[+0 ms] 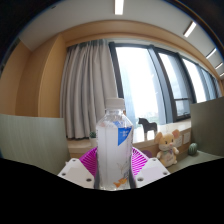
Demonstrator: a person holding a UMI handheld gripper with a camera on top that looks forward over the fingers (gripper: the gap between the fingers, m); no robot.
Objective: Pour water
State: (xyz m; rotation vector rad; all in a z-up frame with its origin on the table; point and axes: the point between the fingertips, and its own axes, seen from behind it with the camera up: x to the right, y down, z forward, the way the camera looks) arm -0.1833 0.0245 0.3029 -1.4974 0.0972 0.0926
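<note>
Right up close to my camera is the gripper point(113, 172), and a clear plastic water bottle point(114, 148) stands between its two fingers. On the left I see the pink pad point(90, 160) of the left finger right at the side of the bottle. On the right the other pink pad point(138, 158) sits at the bottle's other side. Both pads look like they touch it, so I think the fingers are closed on the bottle, about as wide as the bottle is. The bottle stands straight up, with a blue label point(122, 139) on it. I think it is light and a bit soft, so a hard squeeze could dent it. It looks smooth, so it could slip when I tip it. Holding it around the middle, where the pads are now, seems best to me. Farther right, beyond the bottle, some stuffed toys point(168, 148) sit by the big window point(150, 85).
</note>
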